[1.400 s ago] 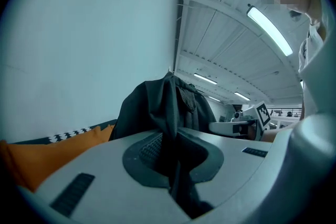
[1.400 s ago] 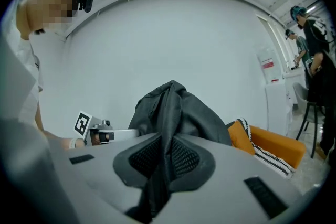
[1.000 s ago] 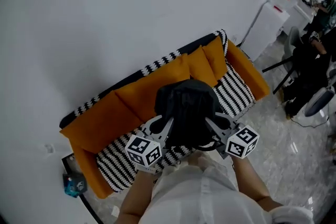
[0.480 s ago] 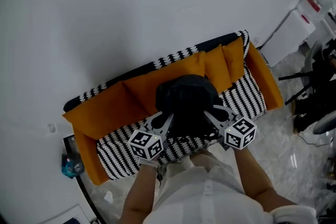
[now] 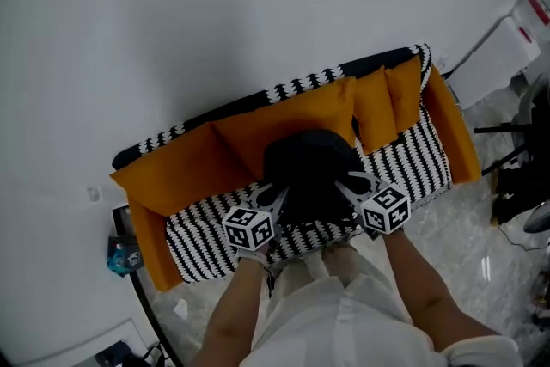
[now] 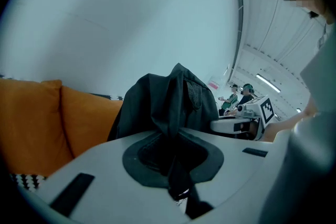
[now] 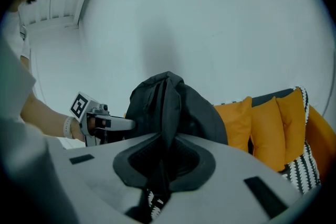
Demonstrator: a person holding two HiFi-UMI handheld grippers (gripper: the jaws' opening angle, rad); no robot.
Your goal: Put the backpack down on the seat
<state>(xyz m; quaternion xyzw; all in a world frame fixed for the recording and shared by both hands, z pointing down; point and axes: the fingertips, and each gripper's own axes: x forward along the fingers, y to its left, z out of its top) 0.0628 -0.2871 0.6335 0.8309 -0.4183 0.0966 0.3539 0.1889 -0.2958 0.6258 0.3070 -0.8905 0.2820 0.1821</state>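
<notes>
A black backpack (image 5: 309, 176) hangs between both grippers above the striped seat (image 5: 412, 168) of an orange sofa. My left gripper (image 5: 277, 198) is shut on the bag's left side, with dark fabric (image 6: 173, 113) pinched between its jaws. My right gripper (image 5: 345, 185) is shut on the right side, with the bag's cloth (image 7: 168, 107) pressed between its pads. The bag's bottom is hidden by its own bulk, so whether it touches the seat cannot be told.
Orange back cushions (image 5: 292, 120) line the sofa behind the bag, with two smaller ones (image 5: 391, 99) at the right. A white wall (image 5: 215, 4) stands behind. A blue object (image 5: 123, 255) lies on the floor at the left; chairs and white cabinets (image 5: 507, 47) at the right.
Both grippers have sunk toward the sofa with the backpack held between them. The sofa now sits more centred and the bag hangs lower over the striped seat.
</notes>
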